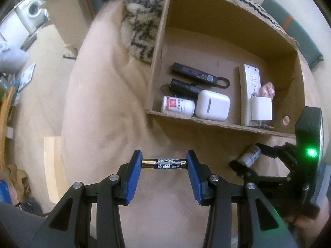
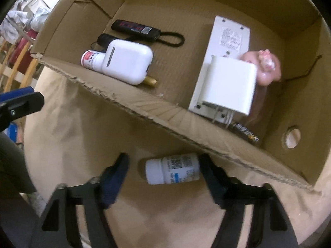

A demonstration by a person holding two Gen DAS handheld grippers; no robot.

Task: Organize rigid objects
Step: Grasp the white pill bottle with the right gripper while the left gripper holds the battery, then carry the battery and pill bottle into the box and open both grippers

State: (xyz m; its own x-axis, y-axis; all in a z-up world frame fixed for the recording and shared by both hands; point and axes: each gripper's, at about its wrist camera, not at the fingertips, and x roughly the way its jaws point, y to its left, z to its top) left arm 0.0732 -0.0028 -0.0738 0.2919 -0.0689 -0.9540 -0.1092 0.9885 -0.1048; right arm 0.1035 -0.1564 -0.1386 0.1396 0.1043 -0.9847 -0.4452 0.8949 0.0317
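Observation:
My left gripper (image 1: pixel 164 163) is shut on a black-and-gold battery (image 1: pixel 165 164), held crosswise by its two ends between the blue pads, above the beige cloth. A white pill bottle (image 2: pixel 172 171) lies on its side on the cloth, just in front of the cardboard box (image 2: pixel 144 111). My right gripper (image 2: pixel 163 165) points down and straddles this bottle. Its right pad is at the bottle's base, while a gap shows between the left pad and the cap. In the left wrist view the right gripper (image 1: pixel 250 157) and the bottle (image 1: pixel 249 156) sit at the lower right.
The box (image 1: pixel 206 122) holds a black stick with a loop (image 1: pixel 196 75), a black torch (image 1: pixel 182 85), a red-labelled bottle (image 1: pixel 178 105), a white earbud case (image 1: pixel 212 105), a white strip (image 1: pixel 249 86), a charger cube (image 1: pixel 261 108), a pink toy (image 2: pixel 266 68) and another battery (image 2: pixel 246 134). A patterned cushion (image 1: pixel 140 26) lies left of it.

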